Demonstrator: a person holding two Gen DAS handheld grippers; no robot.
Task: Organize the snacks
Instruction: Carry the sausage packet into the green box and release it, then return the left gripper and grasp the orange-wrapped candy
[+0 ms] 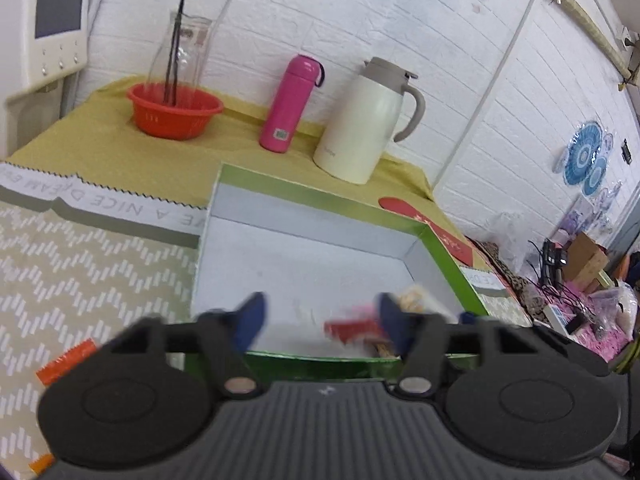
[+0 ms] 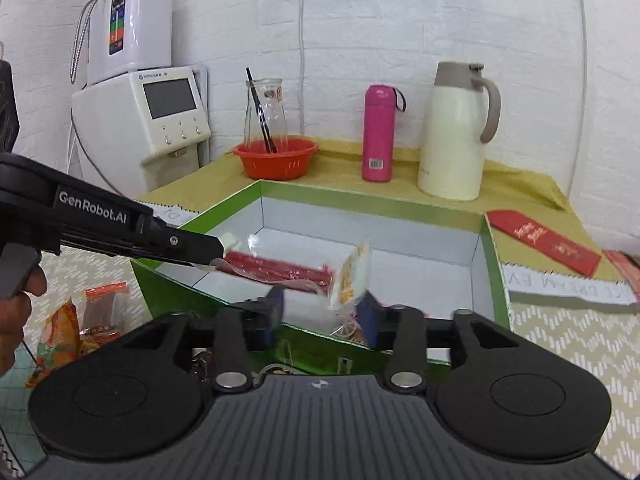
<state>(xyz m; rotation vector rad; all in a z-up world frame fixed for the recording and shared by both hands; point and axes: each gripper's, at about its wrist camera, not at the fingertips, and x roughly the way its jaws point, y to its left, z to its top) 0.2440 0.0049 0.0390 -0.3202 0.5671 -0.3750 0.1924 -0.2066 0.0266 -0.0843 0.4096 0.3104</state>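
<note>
A green box (image 1: 316, 196) (image 2: 494, 264) with a white inside lies open on the table. My left gripper (image 1: 322, 320) is open over its near edge. A blurred red snack pack (image 1: 352, 326) sits low between the pads, close to the right one. In the right wrist view the left gripper (image 2: 218, 248) reaches in from the left, with the long red snack pack (image 2: 280, 272) slanting into the box just off its tip. My right gripper (image 2: 320, 314) is open wide, and a small yellow snack bag (image 2: 350, 276) is tilted in the air above the box, free of the pads.
An orange basket (image 2: 276, 160) holding a glass carafe, a pink bottle (image 2: 378, 136) and a cream jug (image 2: 454, 132) stand behind the box. Orange snack packs (image 2: 104, 308) (image 1: 66, 364) lie on the patterned mat at the left. Red envelopes (image 2: 544, 240) lie to the right. A person's hand (image 2: 16, 308) holds the left gripper.
</note>
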